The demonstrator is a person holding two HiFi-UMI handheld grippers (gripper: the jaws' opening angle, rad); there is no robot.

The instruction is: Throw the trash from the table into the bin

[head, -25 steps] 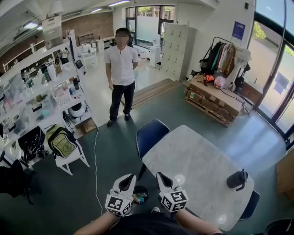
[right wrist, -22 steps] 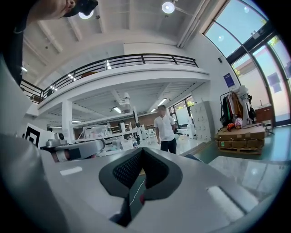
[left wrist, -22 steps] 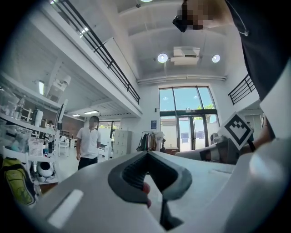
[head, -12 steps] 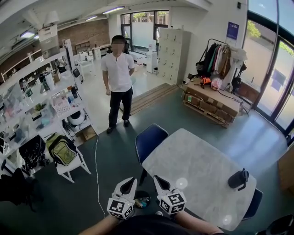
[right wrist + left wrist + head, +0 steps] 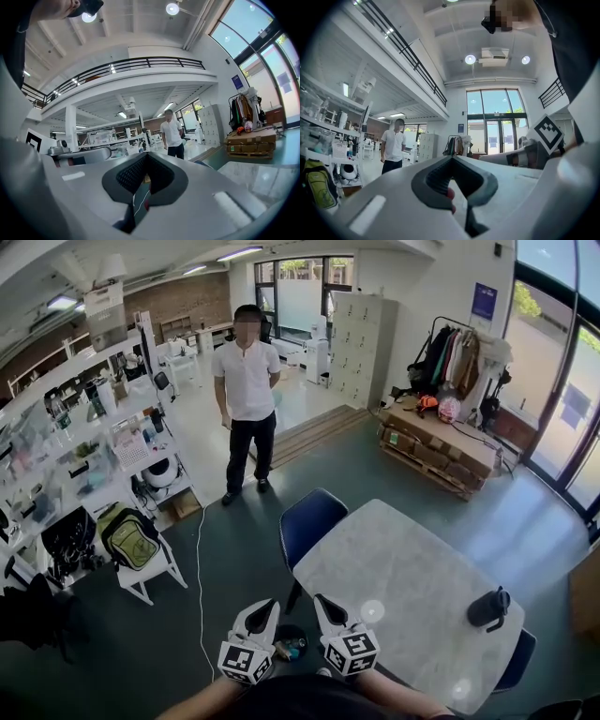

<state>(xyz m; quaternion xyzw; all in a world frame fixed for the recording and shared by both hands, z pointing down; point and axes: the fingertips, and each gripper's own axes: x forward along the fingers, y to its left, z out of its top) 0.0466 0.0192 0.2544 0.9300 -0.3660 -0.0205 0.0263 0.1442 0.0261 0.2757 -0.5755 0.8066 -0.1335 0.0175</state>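
Low in the head view, my left gripper and right gripper are held side by side, both pointing roughly level. Each is shut with nothing between its jaws; the tips meet in the left gripper view and in the right gripper view. On the floor between and just below them stands a small black bin with some coloured trash inside. The pale marble table lies to the right of the grippers and carries a black lidded cup near its right edge.
A blue chair stands at the table's far left corner, and another blue seat shows at its right. A person stands across the green floor. White shelves and a backpack line the left; a cable runs along the floor.
The head view has shifted slightly. Both grippers stay shut in the same place above the bin.
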